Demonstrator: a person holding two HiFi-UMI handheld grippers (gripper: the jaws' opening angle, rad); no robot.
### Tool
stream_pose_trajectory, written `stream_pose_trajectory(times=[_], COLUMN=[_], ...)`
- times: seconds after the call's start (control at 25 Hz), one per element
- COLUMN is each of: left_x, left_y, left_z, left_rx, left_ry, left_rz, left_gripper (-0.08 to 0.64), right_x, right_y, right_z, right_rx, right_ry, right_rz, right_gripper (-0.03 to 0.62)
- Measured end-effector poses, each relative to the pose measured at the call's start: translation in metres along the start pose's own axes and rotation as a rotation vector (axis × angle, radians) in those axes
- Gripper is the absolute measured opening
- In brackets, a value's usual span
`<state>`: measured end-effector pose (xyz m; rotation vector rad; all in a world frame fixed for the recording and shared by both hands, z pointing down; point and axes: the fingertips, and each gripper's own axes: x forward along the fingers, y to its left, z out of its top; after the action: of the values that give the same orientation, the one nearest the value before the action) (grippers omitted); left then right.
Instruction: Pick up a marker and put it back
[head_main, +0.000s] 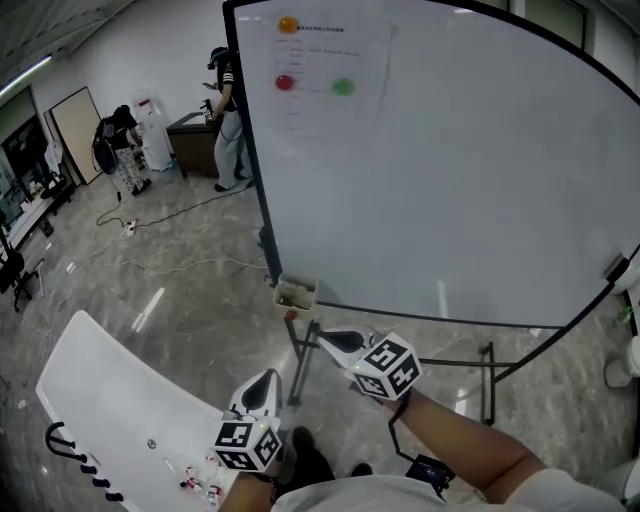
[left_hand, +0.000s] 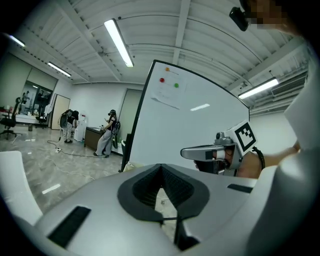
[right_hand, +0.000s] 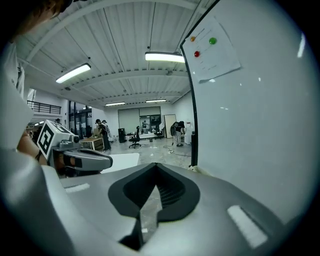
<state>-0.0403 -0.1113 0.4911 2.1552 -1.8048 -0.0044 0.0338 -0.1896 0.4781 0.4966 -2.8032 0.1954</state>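
No marker can be made out for sure. A small tray (head_main: 296, 292) hangs at the whiteboard's (head_main: 450, 170) lower left corner, its contents too small to tell. Small red and white items (head_main: 197, 482) lie on the white table (head_main: 110, 400) at lower left. My left gripper (head_main: 265, 380) is held low near the table's right end, jaws shut and empty (left_hand: 161, 166). My right gripper (head_main: 326, 339) is higher, just below the tray and pointing toward it, also shut with nothing in it (right_hand: 156, 165). Each gripper shows in the other's view: the right gripper (left_hand: 187, 152), the left gripper (right_hand: 106, 161).
A paper sheet (head_main: 325, 60) with orange, red and green magnets hangs at the board's top left. The board's dark stand legs (head_main: 300, 360) run under my grippers. Cables (head_main: 180, 265) trail over the floor. People (head_main: 228, 120) stand by a desk at the far left.
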Motion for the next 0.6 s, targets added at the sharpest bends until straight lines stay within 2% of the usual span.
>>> stream_pose_trajectory(times=[0.12,0.36,0.52,0.6], left_x=[0.030,0.091,0.121,0.132], left_y=[0.022,0.074,0.112,0.128], left_z=[-0.003,0.010,0.024,0.029], left_rx=[-0.033,-0.019,-0.012,-0.015], left_ry=[0.015,0.057,0.071,0.079], left_rz=[-0.015,-0.075,-0.113,-0.134], left_gripper=[0.002,0.002,0.002,0.002], right_x=[0.038,0.131,0.186,0.209], right_y=[-0.025,-0.070,-0.101,-0.114], right_z=[0.003,0.004,-0.011,-0.023], right_rx=[-0.027,-0.072,-0.163,-0.235], right_ry=[0.039,0.156,0.270,0.349], right_rz=[-0.023,-0.022,-0.061,-0.078], right_gripper=[-0.002,0.023,0.038,0.073])
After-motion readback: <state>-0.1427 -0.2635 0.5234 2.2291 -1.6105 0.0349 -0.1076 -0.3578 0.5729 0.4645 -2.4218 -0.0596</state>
